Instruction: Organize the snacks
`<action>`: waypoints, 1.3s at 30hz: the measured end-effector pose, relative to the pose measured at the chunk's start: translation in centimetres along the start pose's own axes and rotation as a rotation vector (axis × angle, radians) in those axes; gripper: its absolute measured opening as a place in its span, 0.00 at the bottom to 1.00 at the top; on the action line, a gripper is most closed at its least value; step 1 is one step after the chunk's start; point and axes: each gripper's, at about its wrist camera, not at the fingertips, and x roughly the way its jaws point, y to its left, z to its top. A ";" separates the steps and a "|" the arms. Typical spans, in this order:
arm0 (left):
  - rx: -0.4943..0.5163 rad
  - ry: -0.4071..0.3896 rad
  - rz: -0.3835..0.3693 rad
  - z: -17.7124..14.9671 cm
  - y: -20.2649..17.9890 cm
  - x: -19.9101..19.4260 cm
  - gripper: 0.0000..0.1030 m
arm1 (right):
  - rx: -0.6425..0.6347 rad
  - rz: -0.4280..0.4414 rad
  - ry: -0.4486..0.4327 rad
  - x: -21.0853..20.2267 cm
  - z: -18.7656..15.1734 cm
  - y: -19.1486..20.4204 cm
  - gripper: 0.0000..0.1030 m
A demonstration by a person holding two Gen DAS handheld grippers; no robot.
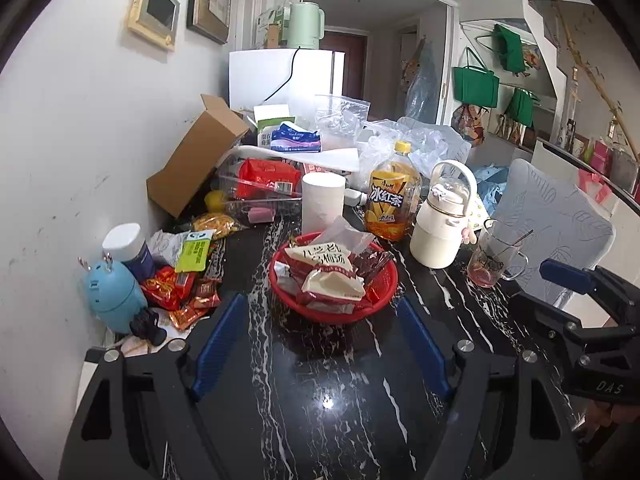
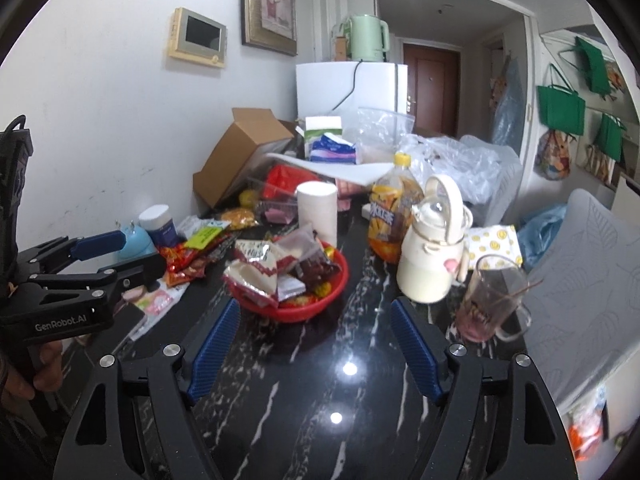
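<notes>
A red basket (image 1: 384, 285) heaped with wrapped snacks (image 1: 332, 276) sits on the black marble table (image 1: 320, 400). It also shows in the right wrist view (image 2: 332, 292). Loose red and orange snack packets (image 1: 176, 288) and a green packet (image 1: 194, 250) lie left of it, also seen in the right wrist view (image 2: 188, 258). My left gripper (image 1: 320, 344) is open and empty just in front of the basket. My right gripper (image 2: 316, 344) is open and empty, in front of and slightly right of the basket. Each gripper shows at the edge of the other's view.
Behind the basket stand a paper roll (image 1: 322, 204), an iced tea bottle (image 1: 392, 200), a cream jug (image 1: 440, 224) and a glass mug (image 1: 494, 256). A blue toy (image 1: 114, 292), a white-capped jar (image 1: 128, 246), a cardboard box (image 1: 196, 160) and a clear bin (image 1: 260, 188) are on the left.
</notes>
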 end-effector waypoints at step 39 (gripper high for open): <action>-0.016 0.054 0.007 -1.2 -0.4 1.3 0.76 | 0.005 0.027 0.045 1.4 -1.1 0.4 0.76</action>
